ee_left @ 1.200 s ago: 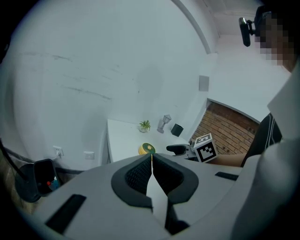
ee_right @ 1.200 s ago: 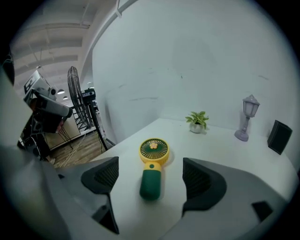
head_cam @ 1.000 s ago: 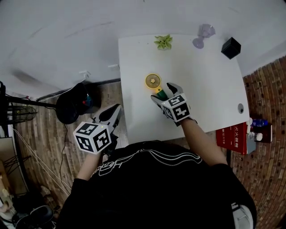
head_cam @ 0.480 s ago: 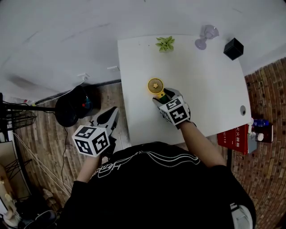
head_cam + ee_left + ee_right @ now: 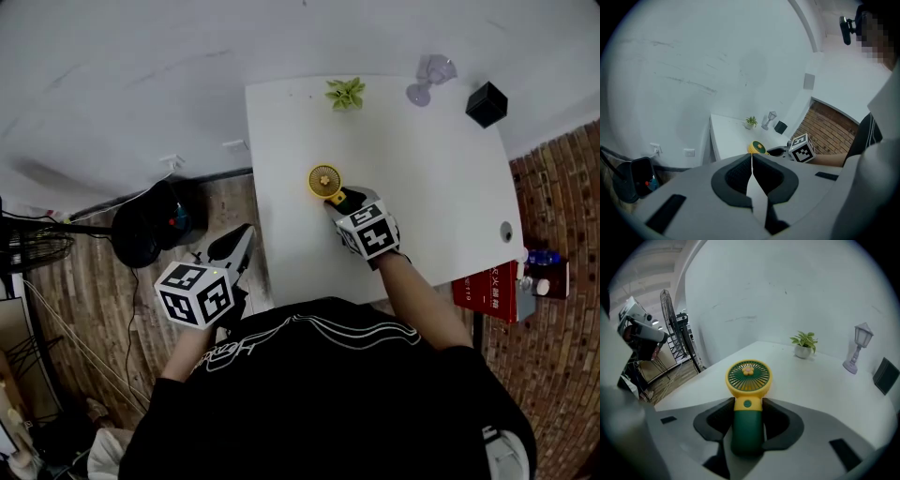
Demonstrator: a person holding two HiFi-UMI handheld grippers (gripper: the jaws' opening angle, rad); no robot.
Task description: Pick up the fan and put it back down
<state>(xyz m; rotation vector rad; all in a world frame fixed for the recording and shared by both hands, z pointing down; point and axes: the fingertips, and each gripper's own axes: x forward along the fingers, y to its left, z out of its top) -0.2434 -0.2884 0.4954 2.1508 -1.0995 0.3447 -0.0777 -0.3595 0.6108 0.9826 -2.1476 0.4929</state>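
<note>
A small fan [image 5: 324, 179] with a yellow head and a green handle lies flat near the left edge of the white table [image 5: 422, 159]. In the right gripper view the fan [image 5: 749, 380] points away from me. My right gripper [image 5: 349, 199] is closing on the green handle, which runs between its jaws [image 5: 747, 405]; the pads [image 5: 721, 414] touch it on both sides just below the yellow neck. My left gripper [image 5: 236, 246] hangs off the table's left side over the wooden floor, its jaws [image 5: 752, 157] shut on nothing. The fan [image 5: 757, 148] shows beyond them.
Along the table's far edge stand a small potted plant [image 5: 345, 93], a pale lantern ornament [image 5: 427, 77] and a black box [image 5: 487, 102]. A black bag [image 5: 155, 225] sits on the floor to the left. A red box [image 5: 494, 286] lies beyond the right edge.
The right gripper has slid forward along the fan's handle and its jaws have narrowed from wide apart to touching the handle. The left gripper has stayed put.
</note>
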